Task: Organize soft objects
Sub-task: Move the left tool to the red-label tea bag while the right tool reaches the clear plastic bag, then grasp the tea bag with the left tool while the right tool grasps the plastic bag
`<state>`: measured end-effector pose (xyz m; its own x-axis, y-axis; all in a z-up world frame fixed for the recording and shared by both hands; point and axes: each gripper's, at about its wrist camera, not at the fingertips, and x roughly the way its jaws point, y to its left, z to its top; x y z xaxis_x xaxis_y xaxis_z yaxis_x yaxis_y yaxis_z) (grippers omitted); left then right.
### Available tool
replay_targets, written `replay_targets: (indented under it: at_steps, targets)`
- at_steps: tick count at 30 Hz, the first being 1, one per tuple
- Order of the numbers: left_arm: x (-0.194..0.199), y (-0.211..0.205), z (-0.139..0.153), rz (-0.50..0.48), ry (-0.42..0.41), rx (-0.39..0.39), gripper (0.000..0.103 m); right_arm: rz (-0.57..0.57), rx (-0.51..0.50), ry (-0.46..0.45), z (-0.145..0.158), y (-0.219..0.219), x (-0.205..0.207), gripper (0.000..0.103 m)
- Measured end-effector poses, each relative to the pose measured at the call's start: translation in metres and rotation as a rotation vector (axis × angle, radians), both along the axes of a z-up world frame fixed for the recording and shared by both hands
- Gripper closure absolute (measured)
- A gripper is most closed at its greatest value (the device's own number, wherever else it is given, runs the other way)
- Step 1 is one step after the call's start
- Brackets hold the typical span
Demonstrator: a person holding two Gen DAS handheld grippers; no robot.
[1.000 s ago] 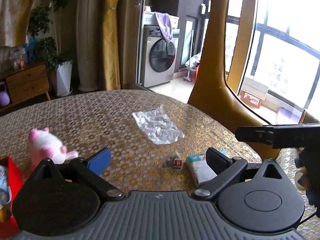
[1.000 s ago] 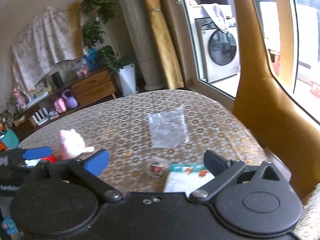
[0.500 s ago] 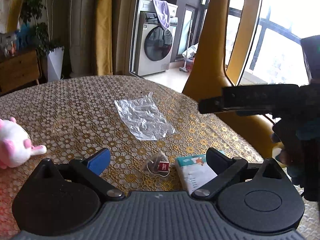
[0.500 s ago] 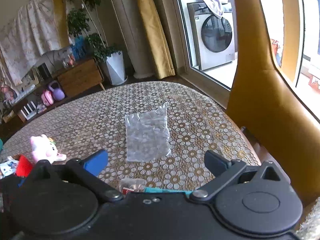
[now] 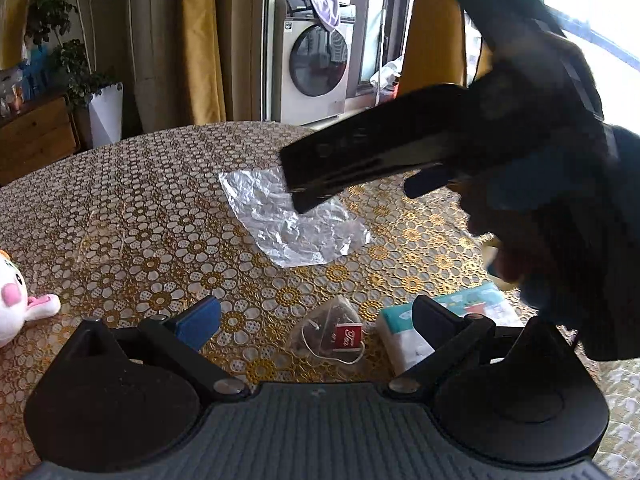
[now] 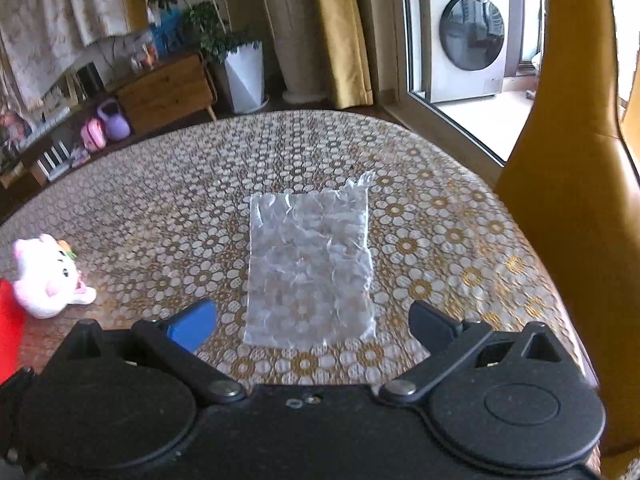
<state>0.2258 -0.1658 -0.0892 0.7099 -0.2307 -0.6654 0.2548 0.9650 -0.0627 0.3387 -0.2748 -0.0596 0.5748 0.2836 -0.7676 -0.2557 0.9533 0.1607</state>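
A clear plastic bag (image 6: 308,268) lies flat on the round table with the gold flower cloth (image 6: 168,216); it also shows in the left wrist view (image 5: 296,224). My right gripper (image 6: 312,320) is open and empty just short of the bag's near edge; its body (image 5: 460,140) hangs over the bag in the left wrist view. My left gripper (image 5: 316,316) is open and empty over a tea bag (image 5: 332,336) and a tissue pack (image 5: 404,336). A pink and white plush toy (image 6: 48,280) lies at the left, also at the left edge of the left wrist view (image 5: 16,304).
A yellow chair back (image 6: 560,160) stands at the table's right edge. A red object (image 6: 8,320) sits left of the plush. A wooden cabinet (image 6: 168,92), a potted plant (image 6: 244,68) and a washing machine (image 6: 468,36) stand beyond the table.
My right gripper has moved forward and over the clear bag, leaving the tea bag and tissue pack behind. My left gripper has swung right, so the plush slid to its left edge.
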Motion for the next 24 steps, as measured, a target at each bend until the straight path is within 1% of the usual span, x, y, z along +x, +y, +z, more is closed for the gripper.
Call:
replay_targets:
  at_steps: [4,8,14,16,18,20,24]
  targets:
    - [0.01,-0.001,-0.009,0.005,0.011,-0.002,0.001,0.02,-0.028,0.036,-0.017,0.014,0.022,0.0]
    - [0.018,-0.001,-0.019,0.012,0.031,-0.005,0.001,0.018,-0.072,0.043,-0.032,0.025,0.035,0.0]
    - [0.022,0.0,-0.028,0.004,0.038,-0.006,0.003,0.004,-0.083,0.063,-0.047,0.031,0.046,0.0]
    - [0.023,-0.002,-0.031,-0.012,0.039,-0.002,0.007,0.008,-0.103,0.067,-0.051,0.034,0.047,0.0]
    - [0.024,-0.004,-0.033,-0.027,0.052,-0.011,0.018,0.011,-0.125,0.07,-0.054,0.036,0.047,0.0]
    - [0.024,-0.005,-0.034,-0.04,0.062,-0.024,0.025,0.015,-0.145,0.068,-0.056,0.039,0.046,0.001]
    - [0.024,-0.005,-0.035,-0.059,0.069,-0.054,0.038,0.026,-0.182,0.056,-0.058,0.044,0.046,0.002]
